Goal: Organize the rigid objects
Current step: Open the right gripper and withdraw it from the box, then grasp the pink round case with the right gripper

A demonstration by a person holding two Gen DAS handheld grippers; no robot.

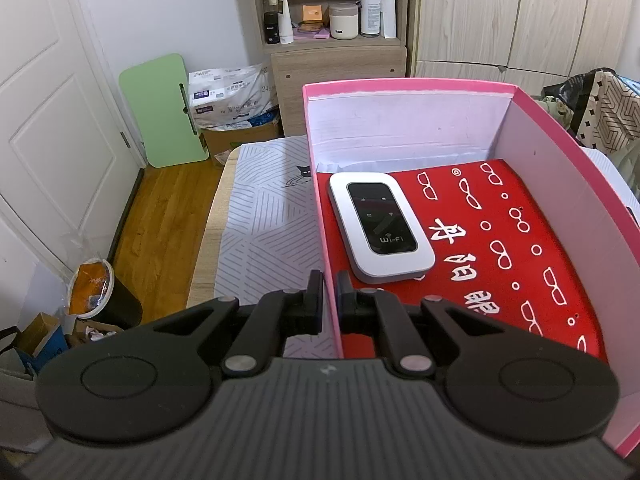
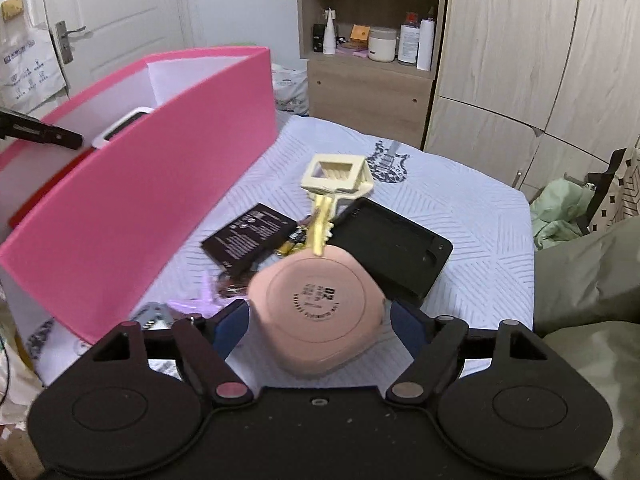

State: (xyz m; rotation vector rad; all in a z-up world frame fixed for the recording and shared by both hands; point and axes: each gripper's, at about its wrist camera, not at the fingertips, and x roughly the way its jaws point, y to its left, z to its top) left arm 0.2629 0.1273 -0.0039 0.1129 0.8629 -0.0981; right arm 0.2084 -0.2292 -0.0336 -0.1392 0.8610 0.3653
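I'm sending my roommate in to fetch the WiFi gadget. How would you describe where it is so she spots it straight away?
Look for the pink box on the table with the grey striped cloth. Inside, on the red lining printed with white glasses, lies the pocket router: a white rounded slab with a glossy black panel reading WI-FI, the only item visible in the box.

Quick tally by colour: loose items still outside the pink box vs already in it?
Outside, right wrist view:
Pink compact, held in right gripper: 1
Black, card and tray: 2
Cream keyholder with gold key: 1
Purple item, blurred: 1
Inside pink box:
White Wi-Fi router: 1
Total: 6
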